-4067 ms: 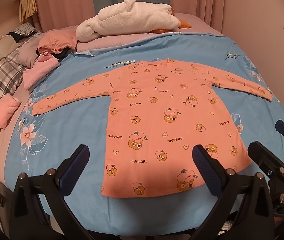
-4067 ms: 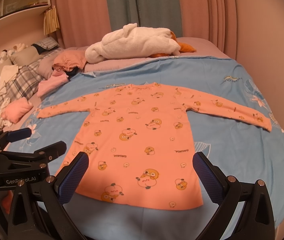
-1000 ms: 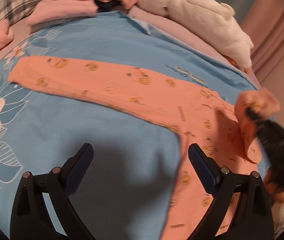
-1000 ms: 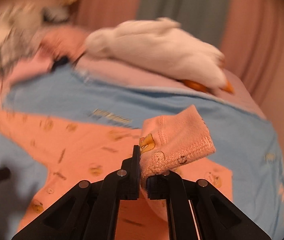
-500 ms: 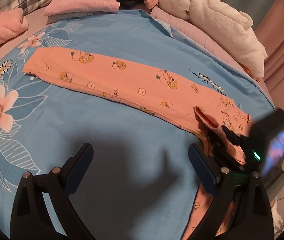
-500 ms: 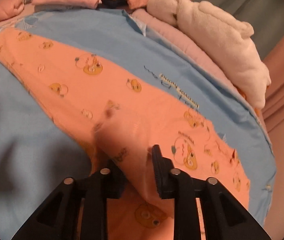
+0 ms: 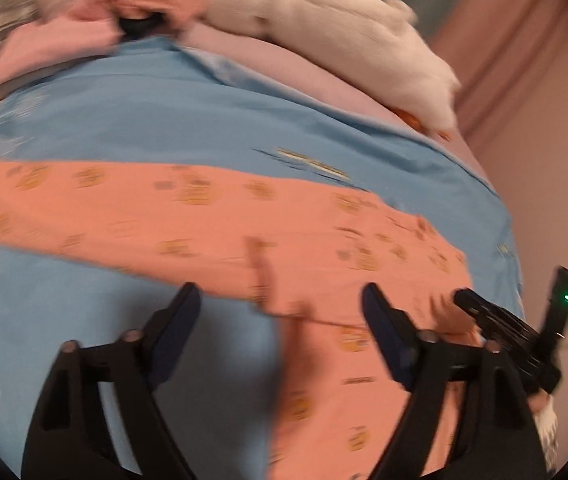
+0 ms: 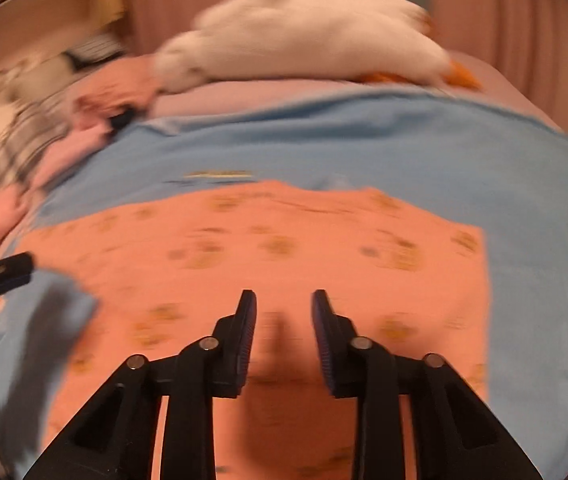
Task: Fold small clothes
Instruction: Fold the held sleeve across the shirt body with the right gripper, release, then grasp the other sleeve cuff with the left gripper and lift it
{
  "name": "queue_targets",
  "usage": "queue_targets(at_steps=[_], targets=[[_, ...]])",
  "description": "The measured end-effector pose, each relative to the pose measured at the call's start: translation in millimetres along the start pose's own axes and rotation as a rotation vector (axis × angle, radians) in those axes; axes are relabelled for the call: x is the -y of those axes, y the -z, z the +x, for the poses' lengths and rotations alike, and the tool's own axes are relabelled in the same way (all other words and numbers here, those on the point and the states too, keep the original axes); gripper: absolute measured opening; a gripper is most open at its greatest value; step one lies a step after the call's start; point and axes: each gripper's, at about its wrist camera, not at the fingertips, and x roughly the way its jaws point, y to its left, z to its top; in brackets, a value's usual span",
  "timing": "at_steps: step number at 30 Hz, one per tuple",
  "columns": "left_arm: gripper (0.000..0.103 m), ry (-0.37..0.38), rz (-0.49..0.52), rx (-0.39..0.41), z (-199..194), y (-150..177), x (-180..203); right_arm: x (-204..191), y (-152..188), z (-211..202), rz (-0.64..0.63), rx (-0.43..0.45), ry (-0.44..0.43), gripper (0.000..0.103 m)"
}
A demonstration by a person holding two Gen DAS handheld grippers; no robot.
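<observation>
A small orange long-sleeved shirt (image 7: 323, 240) with a cartoon print lies on the blue bedsheet (image 7: 164, 128). Its right sleeve is folded over the body, so its right side ends in a straight edge in the right wrist view (image 8: 284, 248). The left sleeve (image 7: 84, 196) still lies stretched out to the left. My left gripper (image 7: 280, 312) is open and empty, low over the left armpit area. My right gripper (image 8: 284, 312) is partly open and empty above the shirt's body; it also shows in the left wrist view (image 7: 495, 316). Both views are motion-blurred.
A white plush duck (image 8: 307, 28) lies at the head of the bed. A pile of pink and plaid clothes (image 8: 24, 128) sits at the far left. A pink wall (image 7: 543, 140) borders the bed on the right.
My right gripper has let go of the right sleeve, opened partway and pulled back from the shirt. My left gripper has narrowed a little and swung right toward the shirt's body.
</observation>
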Motion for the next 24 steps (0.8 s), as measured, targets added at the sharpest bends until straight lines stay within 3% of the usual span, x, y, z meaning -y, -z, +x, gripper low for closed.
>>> queue_targets(at_steps=[3,8,12,14,16,22,24], targets=[[0.063,0.038,0.056,-0.057,29.9,-1.7,23.1,23.1,9.1,16.7,0.035,-0.044,0.068,0.022],[0.059,-0.025,0.042,-0.174,84.1,8.9,13.8,52.0,25.2,27.2,0.059,-0.092,0.14,0.011],[0.059,0.011,0.027,-0.143,70.9,8.7,4.4,66.2,26.8,25.9,0.132,-0.094,0.167,0.01],[0.064,0.036,-0.02,-0.128,51.3,9.1,-10.8,64.6,25.5,21.8,0.149,-0.085,0.165,0.01],[0.076,0.006,-0.074,-0.069,25.6,10.7,-34.0,50.8,24.5,11.0,0.118,-0.051,0.166,0.01],[0.077,-0.05,-0.433,0.044,-26.2,18.1,-144.3,23.0,29.2,-17.2,0.114,0.02,0.089,0.014],[0.077,-0.025,-0.556,0.093,-36.1,20.1,-176.9,18.6,31.2,-22.7,0.119,0.03,0.063,0.018]])
